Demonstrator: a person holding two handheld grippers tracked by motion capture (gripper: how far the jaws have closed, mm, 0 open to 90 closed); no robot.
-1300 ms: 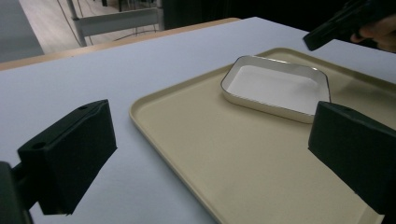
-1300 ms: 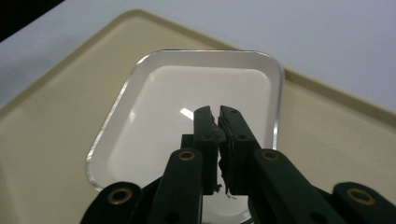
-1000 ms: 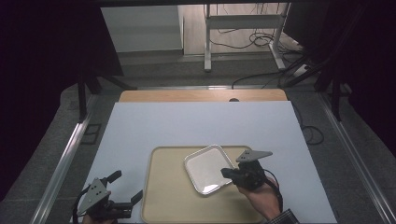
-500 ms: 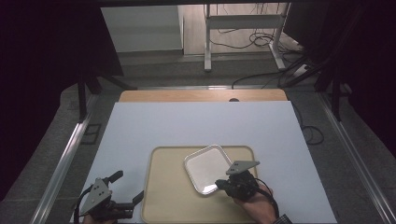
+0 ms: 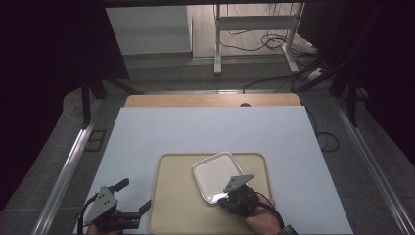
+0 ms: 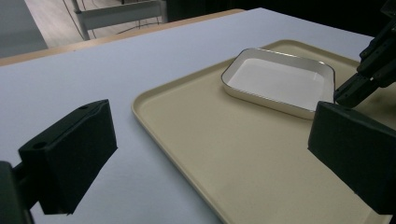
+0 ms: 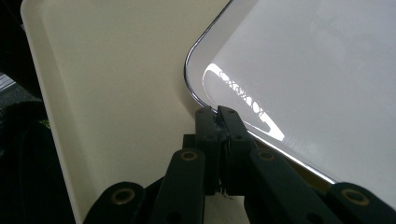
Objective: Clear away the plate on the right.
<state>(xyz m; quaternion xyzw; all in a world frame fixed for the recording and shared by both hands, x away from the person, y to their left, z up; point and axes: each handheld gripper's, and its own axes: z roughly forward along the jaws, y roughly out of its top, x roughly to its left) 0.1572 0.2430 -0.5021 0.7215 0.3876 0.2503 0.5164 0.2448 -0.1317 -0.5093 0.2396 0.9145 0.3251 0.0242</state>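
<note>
Right gripper fingers pinched on near rim of shallow white rectangular dish, which rests on beige plastic tray. Left gripper fingers wide, over white worktop beside tray.

The right tongs cover the near rim of the white dish in the high view; the contact point under their tips is too small to make out there. In the right gripper view the dish runs off the top and right edges, and the beige tray beside it is cut by the top and bottom edges. In the left gripper view the tray is cut off at the bottom and right, and the left tongs hide parts of the worktop and of the tray on either side of the dish. The hand below the dish is cropped by the high view's lower edge.
</note>
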